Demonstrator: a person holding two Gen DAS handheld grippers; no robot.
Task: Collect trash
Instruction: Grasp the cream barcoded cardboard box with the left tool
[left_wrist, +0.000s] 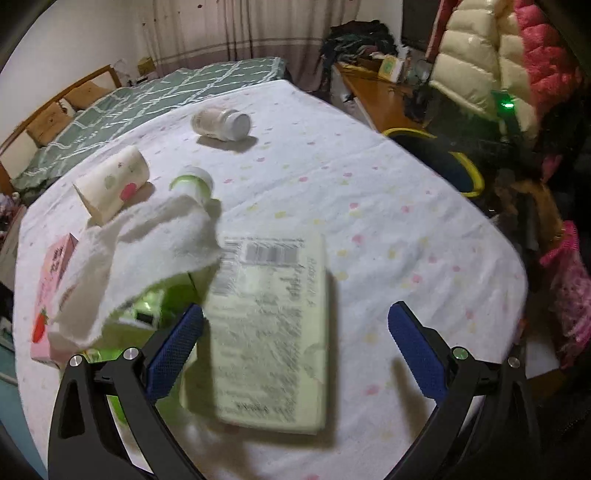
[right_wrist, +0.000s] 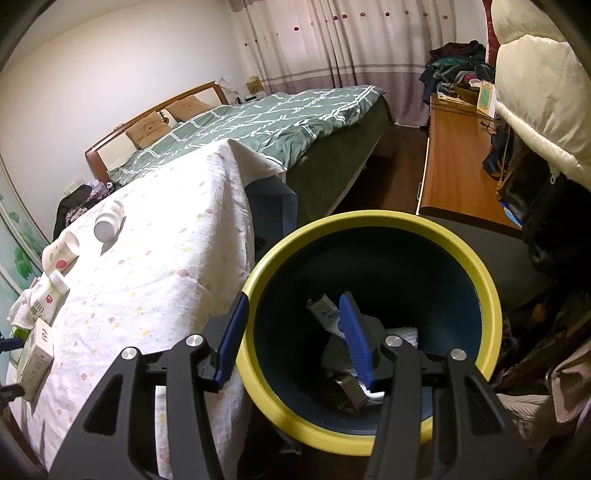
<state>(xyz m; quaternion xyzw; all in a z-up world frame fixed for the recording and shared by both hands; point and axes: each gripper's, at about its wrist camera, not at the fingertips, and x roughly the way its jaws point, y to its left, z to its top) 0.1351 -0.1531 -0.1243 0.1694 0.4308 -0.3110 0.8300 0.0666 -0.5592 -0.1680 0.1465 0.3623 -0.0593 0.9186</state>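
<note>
Spotted tablecloth (left_wrist: 369, 221), pale barcoded carton (left_wrist: 269, 325)

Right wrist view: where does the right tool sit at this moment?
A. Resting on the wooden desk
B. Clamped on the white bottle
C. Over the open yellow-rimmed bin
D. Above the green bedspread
C: the right tool hangs empty over the bin, one finger inside its rim.

Left wrist view looks steeply down, close over the counter (left_wrist: 369, 192); right wrist view faces the bin (right_wrist: 369, 229) beside it; both share the bed (right_wrist: 266, 122).
</note>
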